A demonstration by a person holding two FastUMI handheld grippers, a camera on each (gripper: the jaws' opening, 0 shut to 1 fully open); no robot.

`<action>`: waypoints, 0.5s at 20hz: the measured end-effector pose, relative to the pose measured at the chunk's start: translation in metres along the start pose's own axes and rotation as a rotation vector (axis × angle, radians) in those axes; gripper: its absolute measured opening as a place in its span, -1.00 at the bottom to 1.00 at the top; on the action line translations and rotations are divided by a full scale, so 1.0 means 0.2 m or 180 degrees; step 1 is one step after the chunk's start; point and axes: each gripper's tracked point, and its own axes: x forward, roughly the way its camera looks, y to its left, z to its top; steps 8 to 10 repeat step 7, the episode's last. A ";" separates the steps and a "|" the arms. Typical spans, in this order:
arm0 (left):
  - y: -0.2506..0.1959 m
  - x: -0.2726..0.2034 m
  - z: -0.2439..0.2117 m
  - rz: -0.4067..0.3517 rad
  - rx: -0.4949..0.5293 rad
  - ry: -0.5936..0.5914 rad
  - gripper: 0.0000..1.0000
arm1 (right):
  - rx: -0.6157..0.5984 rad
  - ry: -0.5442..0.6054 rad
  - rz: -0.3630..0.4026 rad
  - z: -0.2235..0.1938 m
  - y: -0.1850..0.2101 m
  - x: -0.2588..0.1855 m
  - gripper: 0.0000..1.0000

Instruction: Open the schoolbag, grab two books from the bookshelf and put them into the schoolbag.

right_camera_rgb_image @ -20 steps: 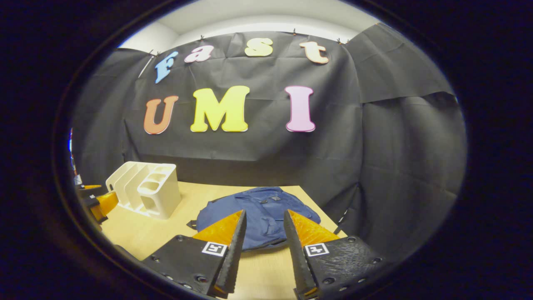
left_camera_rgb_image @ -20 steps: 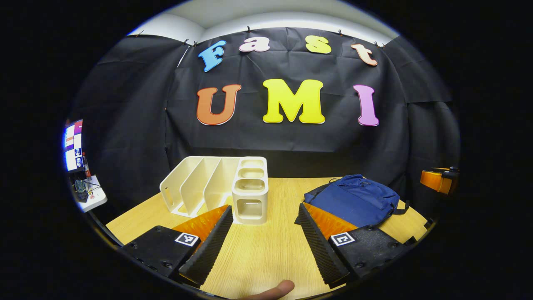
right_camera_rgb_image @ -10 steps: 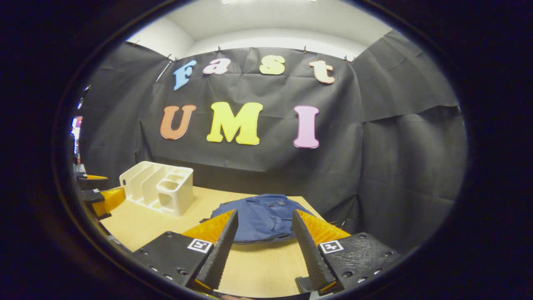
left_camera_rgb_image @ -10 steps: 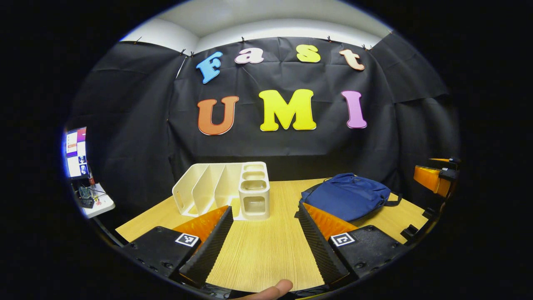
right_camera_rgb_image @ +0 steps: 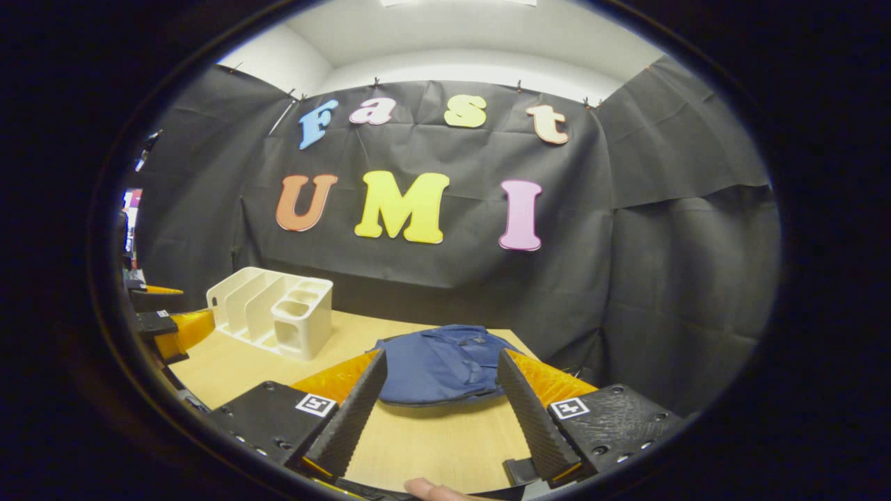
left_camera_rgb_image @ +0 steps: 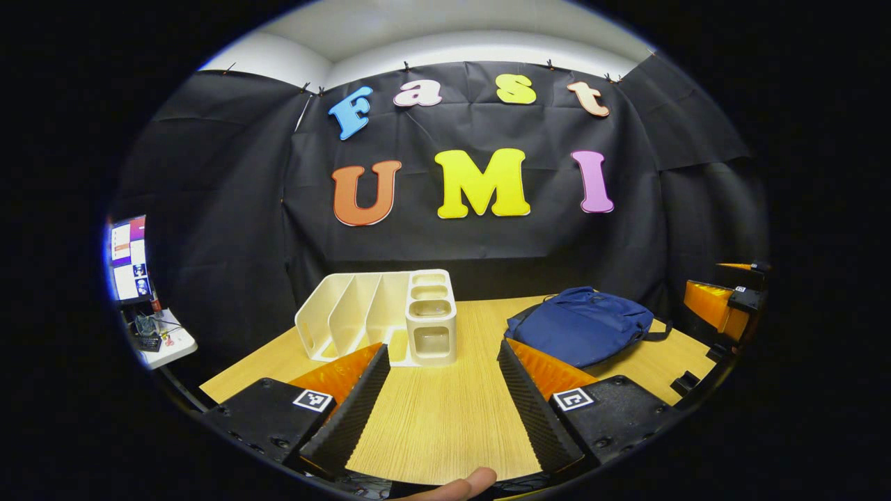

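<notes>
Hovering both tools wide and empty over the counter's [left_camera_rgb_image: 445,417] near edge. Schoolbag [right_camera_rgb_image: 442,362] lies flat, zipped, dead ahead of my right tool [right_camera_rgb_image: 442,410]; left tool [left_camera_rgb_image: 438,400] faces the bookshelf [left_camera_rgb_image: 379,316], so right's nearer.

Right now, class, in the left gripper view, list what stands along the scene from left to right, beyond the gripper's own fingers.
Monitor → small white side table → white bookshelf → blue schoolbag → the other gripper at the right edge.
</notes>
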 end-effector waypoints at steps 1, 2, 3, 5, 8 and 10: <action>0.01 0.00 0.00 0.0021 -0.0041 0.0004 0.97 | -0.0005 0.0010 -0.0015 0.00 -0.01 0.00 0.97; 0.01 0.01 -0.01 0.0016 -0.0080 0.0012 0.97 | 0.0003 0.0021 -0.0031 -0.01 -0.02 0.01 0.84; 0.01 0.02 -0.02 -0.0003 -0.0103 0.0028 0.98 | 0.0023 0.0027 -0.0040 -0.01 -0.02 0.02 0.88; 0.01 0.02 -0.04 -0.0011 -0.0120 0.0067 0.97 | 0.0044 0.0050 -0.0042 -0.02 -0.02 0.02 0.91; 0.03 0.02 -0.04 0.0012 -0.0112 0.0052 0.98 | 0.0036 0.0077 -0.0034 -0.03 -0.02 0.02 0.92; 0.03 0.02 -0.04 0.0012 -0.0112 0.0052 0.98 | 0.0036 0.0077 -0.0034 -0.03 -0.02 0.02 0.92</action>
